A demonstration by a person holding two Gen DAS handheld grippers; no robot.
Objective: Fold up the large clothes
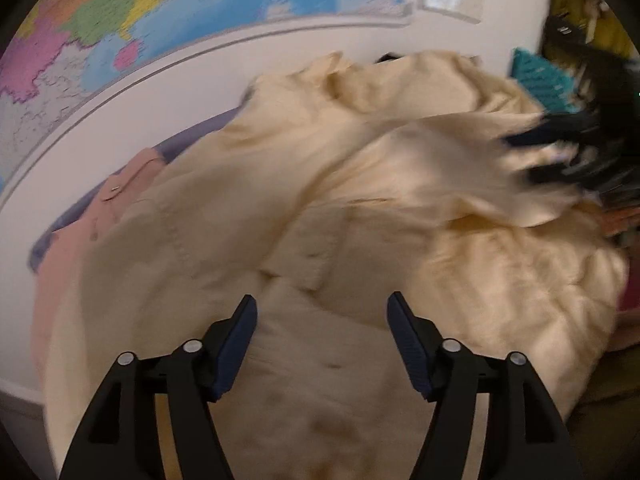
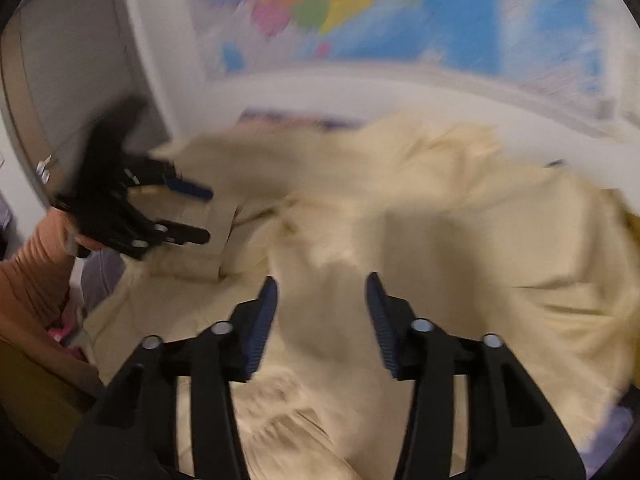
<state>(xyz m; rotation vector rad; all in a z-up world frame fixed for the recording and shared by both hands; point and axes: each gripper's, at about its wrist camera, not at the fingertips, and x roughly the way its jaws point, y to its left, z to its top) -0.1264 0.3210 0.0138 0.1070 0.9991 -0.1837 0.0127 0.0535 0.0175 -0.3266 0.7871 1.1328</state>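
Note:
A large cream garment [image 1: 360, 208] lies rumpled over the surface and fills both views [image 2: 420, 240]. My left gripper [image 1: 322, 312] is open above its near part, fingers wide apart with nothing between them. It also shows at the left of the right wrist view [image 2: 200, 212], open beside the cloth. My right gripper [image 2: 322, 292] is open just over a raised fold of the garment. In the left wrist view it shows blurred at the right [image 1: 520, 156], over a sleeve-like flap. Both views are motion-blurred.
A pink garment [image 1: 80, 248] lies under the cream one at the left, on a purple cover [image 1: 192, 140]. A coloured map [image 1: 120, 20] hangs on the white wall behind. A teal object [image 1: 540, 80] and yellow cloth [image 1: 580, 12] sit at far right. A person's sleeve [image 2: 36, 272] is at left.

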